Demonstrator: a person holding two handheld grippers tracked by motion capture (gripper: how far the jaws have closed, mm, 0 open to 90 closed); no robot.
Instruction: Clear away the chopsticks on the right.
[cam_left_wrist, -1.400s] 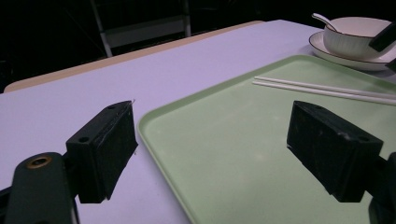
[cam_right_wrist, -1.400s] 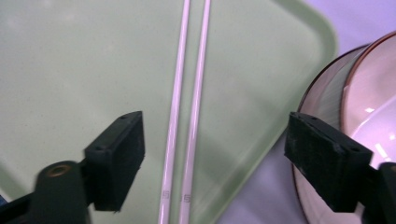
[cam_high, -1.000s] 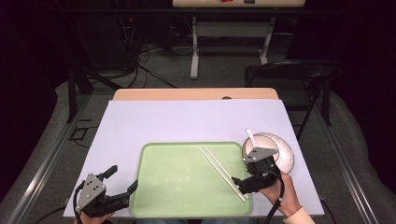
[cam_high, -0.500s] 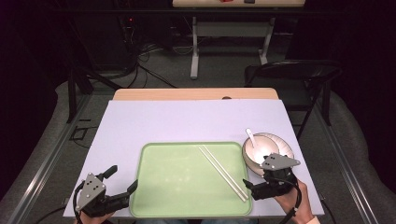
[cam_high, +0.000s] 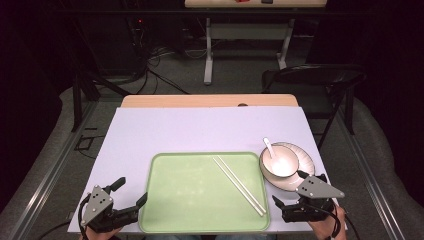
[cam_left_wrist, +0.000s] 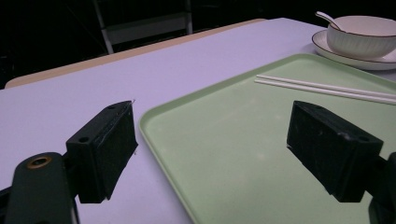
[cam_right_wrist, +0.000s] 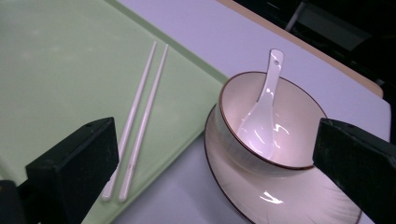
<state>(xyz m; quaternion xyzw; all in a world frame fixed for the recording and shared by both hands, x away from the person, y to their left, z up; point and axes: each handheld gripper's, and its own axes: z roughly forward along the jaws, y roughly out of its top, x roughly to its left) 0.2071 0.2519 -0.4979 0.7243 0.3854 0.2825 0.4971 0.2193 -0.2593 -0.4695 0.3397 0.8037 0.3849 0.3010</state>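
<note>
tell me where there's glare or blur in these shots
Right gripper view: bright glare spots on the spoon and on the plate under the bowl; the right tool's black jaws are soft at the edges. Left gripper view: the bowl far off looks slightly soft. High view: table evenly lit, surroundings dark.

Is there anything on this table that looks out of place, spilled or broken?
Nothing stands out. The chopsticks lie side by side on the green tray. The bowl sits upright on its plate beside the tray, with the spoon resting inside. No spill or crack is visible.
</note>
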